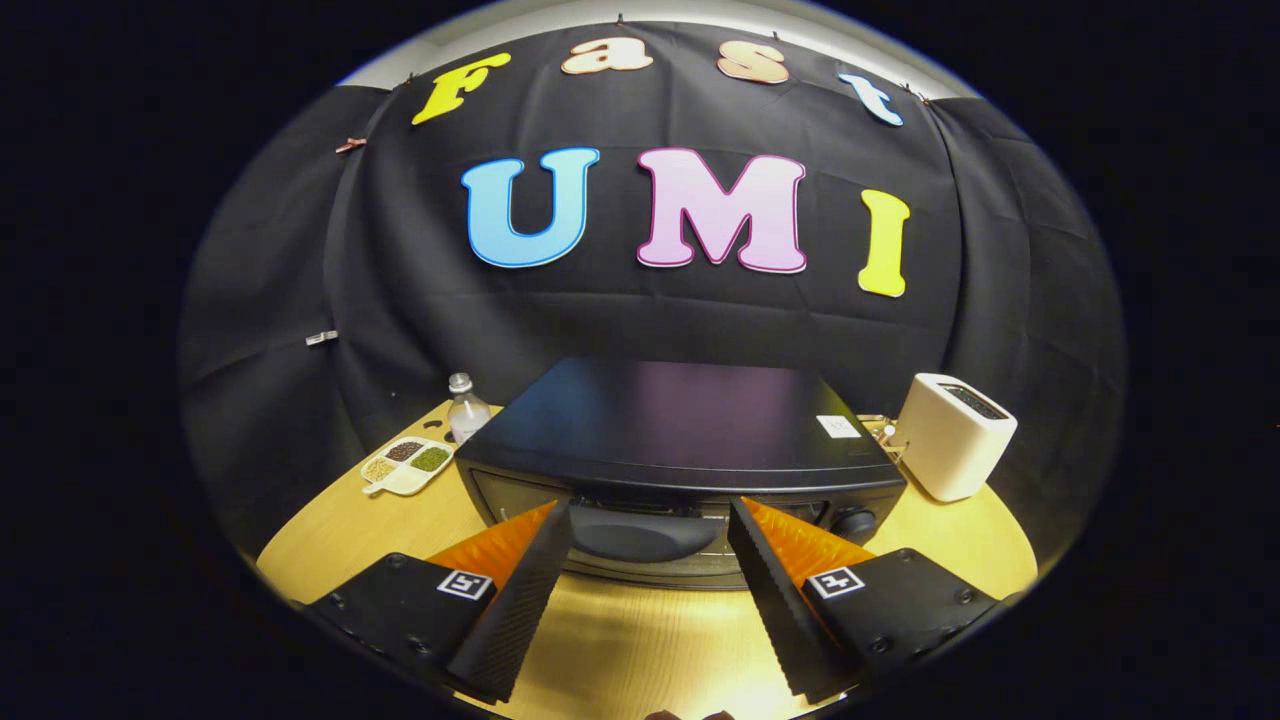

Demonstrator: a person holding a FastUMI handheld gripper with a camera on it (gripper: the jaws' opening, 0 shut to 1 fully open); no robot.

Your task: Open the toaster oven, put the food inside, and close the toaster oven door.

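A black toaster oven [680, 430] stands on the wooden table [330, 540], seen from above and in front. Its glass door [650, 555] is closed, with a wide dark handle [632, 532] across the upper front. My gripper [650, 512] is open, and its two fingers are spread to either side of that handle, close to the door. Nothing is held between them. A control knob [857, 522] sits at the oven's right front. Which thing is the food I cannot tell.
A white slot toaster [955, 435] stands to the right of the oven. Left of the oven are a clear water bottle [466, 408] and a divided white dish [408, 465] of grains. The booth's black cloth wall closes off the back.
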